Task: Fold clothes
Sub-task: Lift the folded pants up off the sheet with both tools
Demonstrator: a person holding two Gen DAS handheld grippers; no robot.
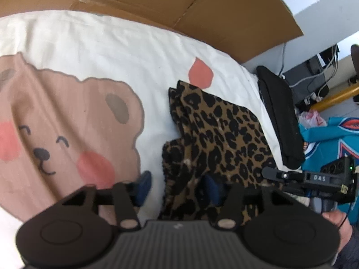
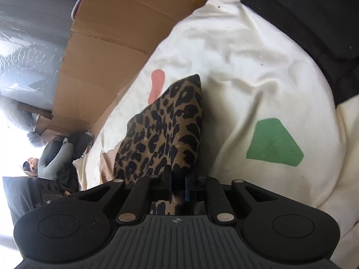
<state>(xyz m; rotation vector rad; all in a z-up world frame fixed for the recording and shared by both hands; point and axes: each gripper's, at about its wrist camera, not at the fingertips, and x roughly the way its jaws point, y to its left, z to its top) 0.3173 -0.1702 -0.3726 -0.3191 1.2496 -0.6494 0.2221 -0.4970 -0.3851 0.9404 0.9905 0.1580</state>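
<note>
A leopard-print garment of brown woven cloth with black spots (image 1: 215, 132) lies in a loosely doubled heap on the white bedsheet printed with a large brown bear face (image 1: 94, 51), to the right of the bear and near the bed's right edge. Just past it, at that edge, sits a folded black garment (image 1: 280, 121), and a teal jersey (image 1: 325, 139) lies further right, off the sheet. The right gripper (image 2: 178, 179) has its jaws pressed together on a fold of the leopard cloth, which rises from the pinch in a peaked ridge, so that part of the garment seems lifted clear of the bed. The left gripper (image 1: 177, 187) is spread wide, its blue-padded fingers (image 1: 143, 186) straddling the near edge of the same garment without closing on it; one pad rests over the sheet, the other is over the spotted cloth. By my reading, the step in hand is a fold of the leopard garment, with the right side carrying cloth and the left side about to pin or take a second hold. Whether this is an early fold or a last tidying one, the heap does not settle. The next move calls for the left gripper to secure the near edge so the layers stay aligned while the lifted part is laid flat.
</note>
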